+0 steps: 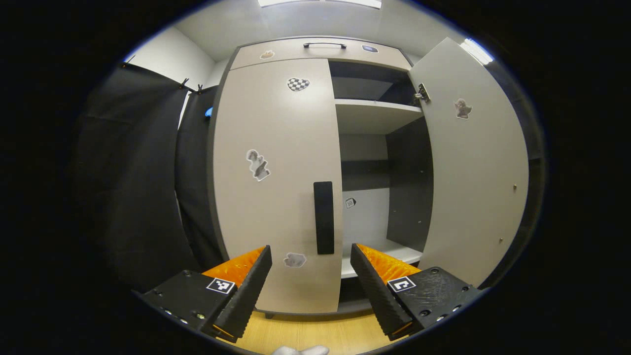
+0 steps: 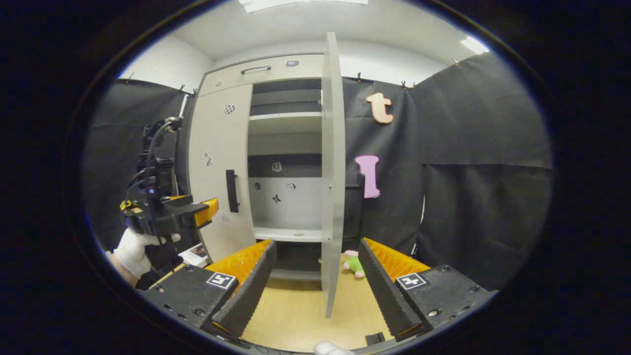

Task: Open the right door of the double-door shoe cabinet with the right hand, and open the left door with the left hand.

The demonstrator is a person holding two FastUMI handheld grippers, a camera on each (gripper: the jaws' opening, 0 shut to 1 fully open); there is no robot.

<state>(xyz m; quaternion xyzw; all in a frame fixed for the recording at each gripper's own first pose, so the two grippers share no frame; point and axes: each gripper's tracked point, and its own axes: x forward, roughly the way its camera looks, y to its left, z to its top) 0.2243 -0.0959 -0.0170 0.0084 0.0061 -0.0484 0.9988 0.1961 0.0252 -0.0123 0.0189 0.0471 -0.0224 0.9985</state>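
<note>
With the right door [image 1: 475, 162] swung wide, the left gripper [image 1: 310, 276] hung released and empty, squarely facing the closed left door [image 1: 276, 182], whose upright handle [image 1: 323, 217] stood just ahead between its spread fingers.

L tongs [image 1: 310, 281]: jaws gaping wide, gripping nothing, pointing fwd.
R tongs [image 2: 318, 281]: jaws gaping wide, gripping nothing.
L hand [image 2: 135, 249]: gloved, holding L tongs level.
</note>
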